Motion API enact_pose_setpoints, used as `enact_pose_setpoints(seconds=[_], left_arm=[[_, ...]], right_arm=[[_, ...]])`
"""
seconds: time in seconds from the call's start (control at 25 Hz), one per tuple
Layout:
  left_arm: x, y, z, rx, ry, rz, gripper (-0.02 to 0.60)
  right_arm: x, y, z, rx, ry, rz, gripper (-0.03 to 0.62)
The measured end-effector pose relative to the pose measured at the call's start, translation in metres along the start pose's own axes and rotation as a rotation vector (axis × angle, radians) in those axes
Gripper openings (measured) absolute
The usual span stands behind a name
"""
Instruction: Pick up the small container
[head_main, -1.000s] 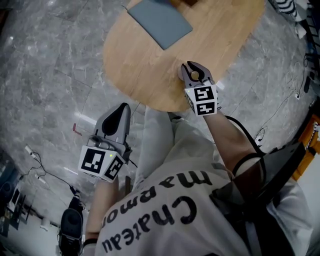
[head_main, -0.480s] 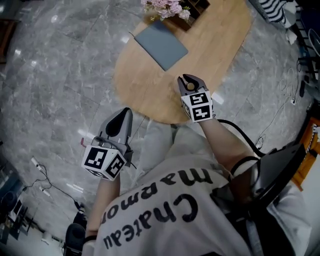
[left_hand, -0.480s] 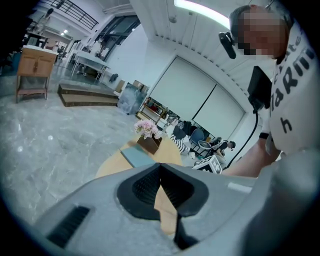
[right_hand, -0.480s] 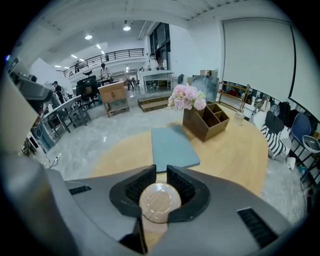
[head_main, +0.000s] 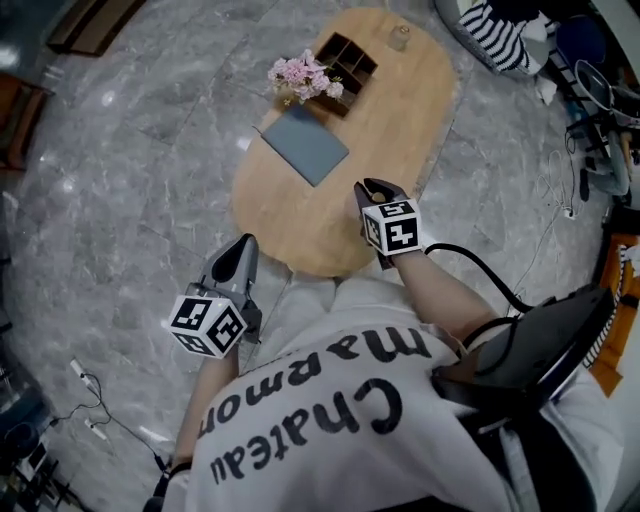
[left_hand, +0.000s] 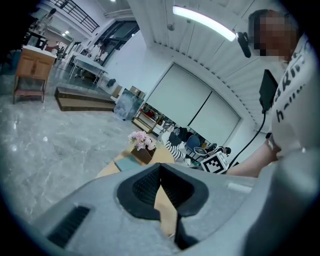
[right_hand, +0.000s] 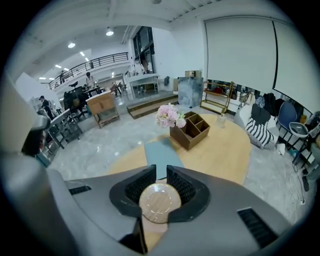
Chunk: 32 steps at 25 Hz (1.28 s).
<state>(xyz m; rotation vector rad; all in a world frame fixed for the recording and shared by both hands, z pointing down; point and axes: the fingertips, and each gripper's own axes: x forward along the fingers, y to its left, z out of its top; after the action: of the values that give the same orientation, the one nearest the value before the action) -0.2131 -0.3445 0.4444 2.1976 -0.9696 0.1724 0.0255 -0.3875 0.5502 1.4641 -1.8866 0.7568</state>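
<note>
Head view, left to right: the left gripper (head_main: 244, 248) hangs over the grey marble floor (head_main: 120, 180), just off the near left edge of the oval wooden surface (head_main: 400, 120), its marker cube (head_main: 206, 325) toward the person. In the left gripper view its gripper (left_hand: 160, 167) is pressed together, the dark ribbed pads (left_hand: 145, 185) meeting at their tips with nothing between them. On the surface lie a grey mat (head_main: 305, 145), pink flowers (head_main: 300, 75) and, beside them, a brown box (head_main: 345, 60) with open compartments; a small clear jar (head_main: 399, 38) stands near the far end. The right gripper (head_main: 372, 188) is over the near edge of the surface, tilted downward. In the right gripper view it (right_hand: 161, 171) is pinching the container (right_hand: 159, 202), a small round thing with a pale wood-grain top, seated between the two pads (right_hand: 139, 186) and clear of the surface; the mat (right_hand: 162, 157), flowers (right_hand: 169, 116) and box (right_hand: 191, 129) lie beyond it. A striped cloth (head_main: 500, 35) lies on the floor at far right.
</note>
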Motion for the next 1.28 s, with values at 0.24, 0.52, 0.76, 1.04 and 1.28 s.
enact_pose_setpoints(seconds=[0.24, 0.52, 0.76, 1.04, 1.28], left_arm=[[-0.002, -0.022, 0.018, -0.016, -0.003, -0.033, 0.014], [0.004, -0.071, 0.073, 0.127, -0.114, -0.041, 0.014], [0.000, -0.137, 0.093, 0.183, -0.201, -0.038, 0.014], [-0.021, -0.220, 0.103, 0.215, -0.301, 0.033, 0.014], [-0.010, -0.242, 0.060, 0.227, -0.375, 0.071, 0.014]], right_arm=[[-0.043, 0.010, 0.037, 0.018, -0.063, 0.099, 0.069], [-0.101, 0.015, 0.113, 0.010, -0.264, 0.206, 0.070], [-0.173, 0.002, 0.151, 0.034, -0.420, 0.294, 0.069], [-0.272, -0.021, 0.170, -0.008, -0.514, 0.342, 0.069], [-0.300, -0.041, 0.141, -0.098, -0.594, 0.394, 0.069]])
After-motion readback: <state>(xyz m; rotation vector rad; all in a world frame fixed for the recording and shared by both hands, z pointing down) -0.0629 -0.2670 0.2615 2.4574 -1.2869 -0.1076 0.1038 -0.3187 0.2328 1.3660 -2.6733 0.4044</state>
